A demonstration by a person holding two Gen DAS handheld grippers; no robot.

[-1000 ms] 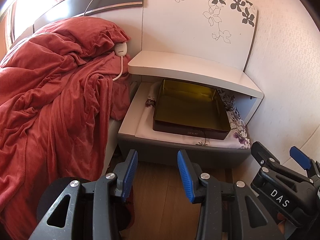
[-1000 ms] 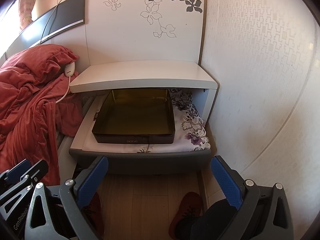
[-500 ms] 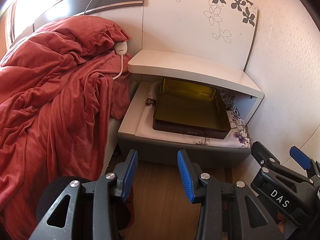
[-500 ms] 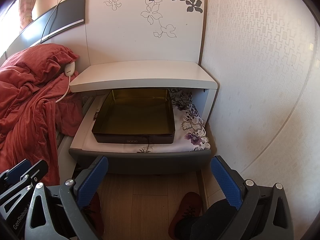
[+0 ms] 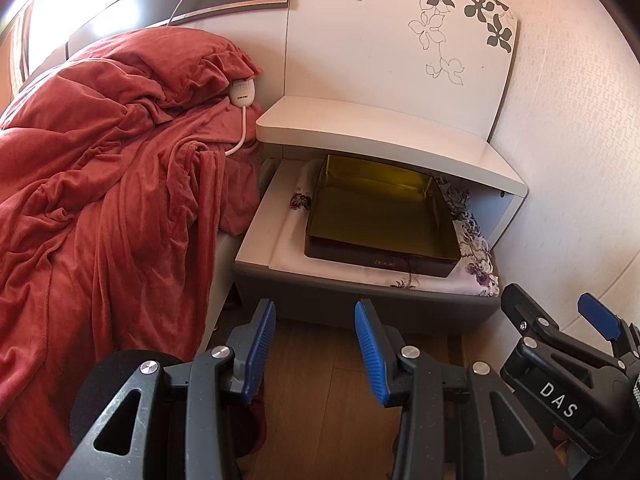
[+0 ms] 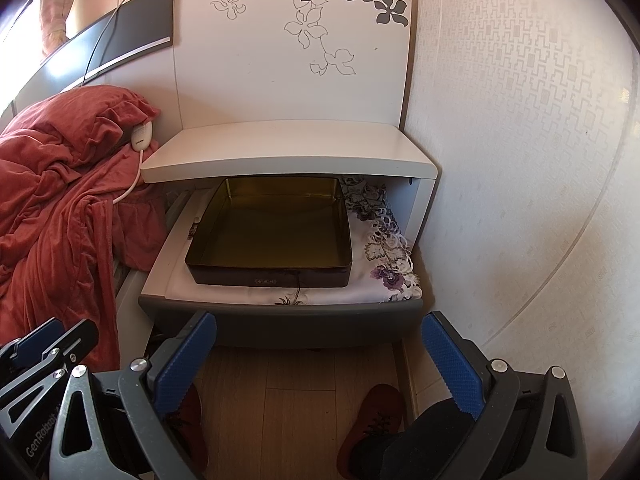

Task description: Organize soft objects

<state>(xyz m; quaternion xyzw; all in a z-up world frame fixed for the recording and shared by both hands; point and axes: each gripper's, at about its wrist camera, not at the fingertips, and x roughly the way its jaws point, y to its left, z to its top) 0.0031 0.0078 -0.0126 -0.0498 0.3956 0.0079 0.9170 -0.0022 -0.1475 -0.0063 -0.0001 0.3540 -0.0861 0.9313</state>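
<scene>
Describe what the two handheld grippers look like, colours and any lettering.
Both are dark grey metal frames with triangular cut-outs and silver screws. The left gripper has ribbed blue finger pads; the right gripper has matching textured blue pads. White lettering reads DAS on the right, GenRobot on the left.

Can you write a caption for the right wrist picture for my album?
Open right hand-held gripper hovers before an empty tin box on floral cloth in the nightstand.
</scene>
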